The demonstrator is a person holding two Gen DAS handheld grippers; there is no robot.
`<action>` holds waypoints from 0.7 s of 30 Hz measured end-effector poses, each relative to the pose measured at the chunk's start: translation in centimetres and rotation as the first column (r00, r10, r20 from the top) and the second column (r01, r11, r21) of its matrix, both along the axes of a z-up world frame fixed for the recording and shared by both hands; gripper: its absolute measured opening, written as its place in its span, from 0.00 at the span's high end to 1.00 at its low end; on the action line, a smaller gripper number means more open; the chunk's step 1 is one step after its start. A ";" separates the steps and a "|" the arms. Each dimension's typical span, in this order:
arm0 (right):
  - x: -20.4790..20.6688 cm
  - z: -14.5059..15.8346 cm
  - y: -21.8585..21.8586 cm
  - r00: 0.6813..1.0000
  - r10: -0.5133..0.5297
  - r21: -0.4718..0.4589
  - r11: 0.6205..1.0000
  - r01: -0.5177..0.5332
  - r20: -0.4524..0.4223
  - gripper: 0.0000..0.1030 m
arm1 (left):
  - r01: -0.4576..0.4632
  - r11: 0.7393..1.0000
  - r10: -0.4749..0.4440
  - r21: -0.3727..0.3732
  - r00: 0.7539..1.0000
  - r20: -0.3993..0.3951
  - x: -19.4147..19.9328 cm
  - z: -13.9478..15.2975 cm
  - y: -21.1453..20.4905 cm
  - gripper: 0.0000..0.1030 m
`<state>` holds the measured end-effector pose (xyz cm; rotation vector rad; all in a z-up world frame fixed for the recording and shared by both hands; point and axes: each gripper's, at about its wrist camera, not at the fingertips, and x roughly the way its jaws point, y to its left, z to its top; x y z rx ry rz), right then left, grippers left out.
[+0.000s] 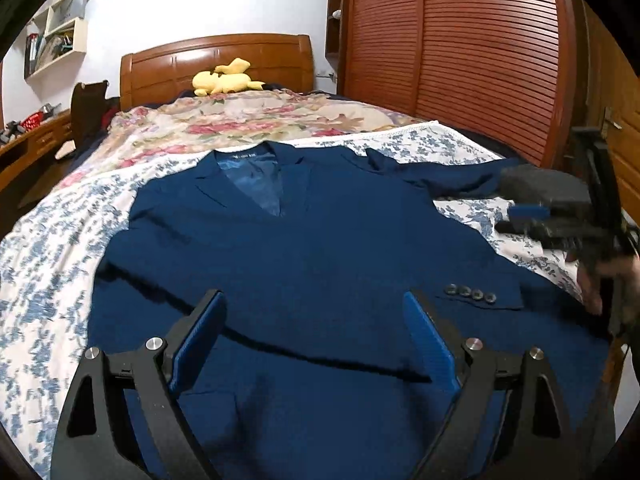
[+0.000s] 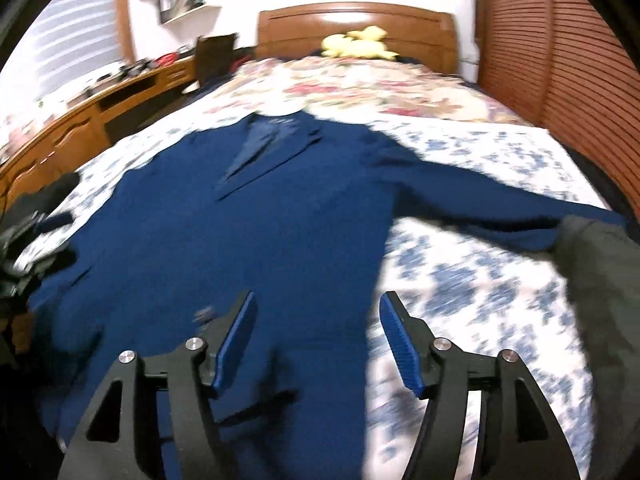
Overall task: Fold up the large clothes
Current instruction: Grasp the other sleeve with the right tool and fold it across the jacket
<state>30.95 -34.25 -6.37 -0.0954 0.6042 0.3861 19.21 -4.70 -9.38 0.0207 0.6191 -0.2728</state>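
A bed filled both views, its blue-flowered sheet covering the near half and a red-flowered quilt the far half toward twelve o'clock. Beyond the quilt stood a wooden headboard, and a slatted wooden wardrobe rose at two o'clock in the left wrist view. A wooden bench ran along the bed at nine to ten o'clock in the right wrist view. The navy jacket lay face up and flat on the flowered sheet, collar toward twelve o'clock, lapels open on a blue lining. One sleeve was folded across the front at four o'clock in the left wrist view, its four cuff buttons showing; the other sleeve stretched out over the sheet toward three o'clock in the right wrist view. The left gripper hung over the jacket's lower front, fingers spread wide with nothing between them. The right gripper hung over the jacket's side edge, fingers spread and pinching nothing. A yellow soft toy lay by the headboard at twelve o'clock.
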 end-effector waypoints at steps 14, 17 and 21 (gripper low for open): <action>14.4 -1.5 -6.2 0.929 -0.331 0.065 0.936 0.345 -0.166 0.36 | 0.051 0.999 -0.051 0.008 0.999 0.010 -0.2 -1.1 -0.7 0.13; 16.1 -1.9 -6.2 0.922 -0.334 0.073 0.932 0.354 -0.197 0.36 | 0.054 0.999 -0.054 0.007 0.998 0.015 -0.4 -1.1 -0.7 0.13; 18.2 -2.5 -5.5 0.899 -0.354 0.069 0.922 0.382 -0.257 0.36 | 0.057 0.998 -0.057 -0.006 0.998 0.008 -0.2 -1.2 -0.5 0.13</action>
